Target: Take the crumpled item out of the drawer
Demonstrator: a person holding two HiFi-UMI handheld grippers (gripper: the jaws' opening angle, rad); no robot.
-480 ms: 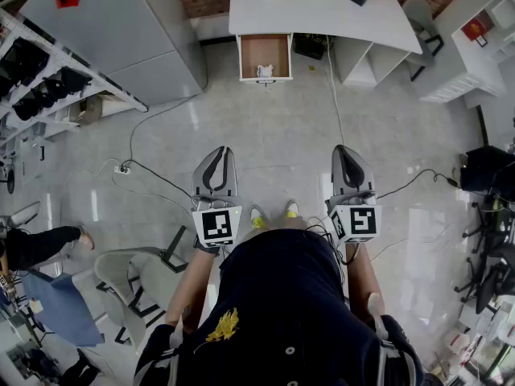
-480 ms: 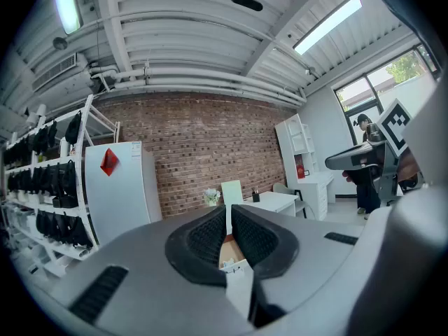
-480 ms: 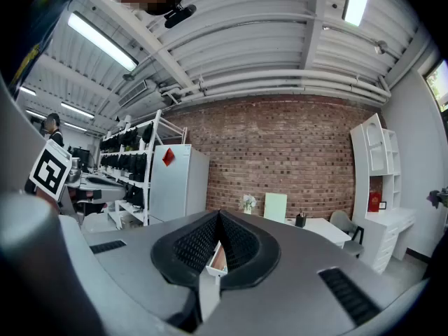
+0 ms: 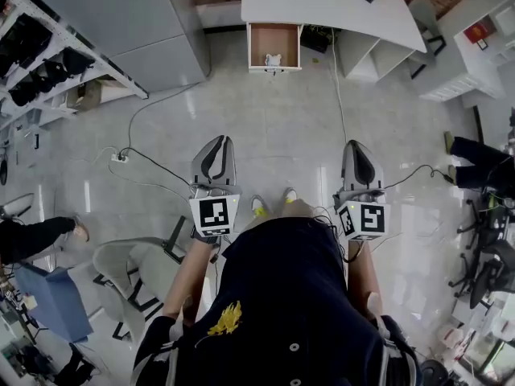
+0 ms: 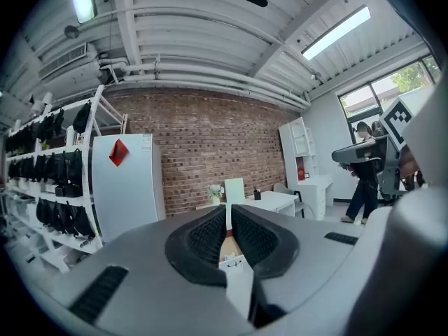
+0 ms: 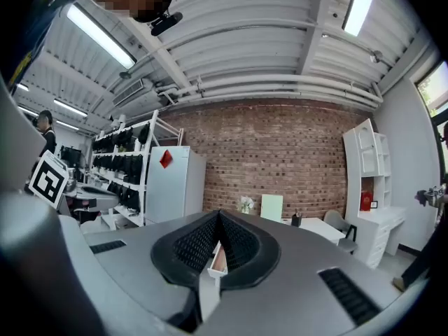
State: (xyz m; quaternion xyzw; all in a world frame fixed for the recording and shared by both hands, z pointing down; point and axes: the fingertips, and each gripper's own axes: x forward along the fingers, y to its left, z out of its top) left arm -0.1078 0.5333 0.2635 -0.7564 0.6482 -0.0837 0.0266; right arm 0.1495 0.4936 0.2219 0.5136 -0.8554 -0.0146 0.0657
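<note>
Looking down through the head view, I find the drawer [image 4: 273, 34] pulled open from under the white counter [image 4: 338, 10] at the top centre of the frame. The crumpled item [image 4: 273, 59], a small white lump, lies inside it, close to the drawer's front panel.

Both tools sit in the middle of the frame, in front of the person's body and over the pale tiled floor [image 4: 282, 119], well apart from the drawer. The left gripper [image 4: 221, 138] is below the drawer in the frame and a little to its left. The right gripper [image 4: 355, 144] is further off, toward the lower right of the drawer. Both point up the frame toward the counter.

In the left gripper view, the jaws are drawn together with only a thin slit between the ribbed pads, and they hold nothing. The drawer shows small and distant through the lower part of that slit. I cannot make out the crumpled item clearly from there.

In the right gripper view, the jaws meet tip to tip and are likewise empty. The open drawer appears far beyond them, low in the notch between the pads and seen from its side. The item touches neither pair of jaws.
</note>
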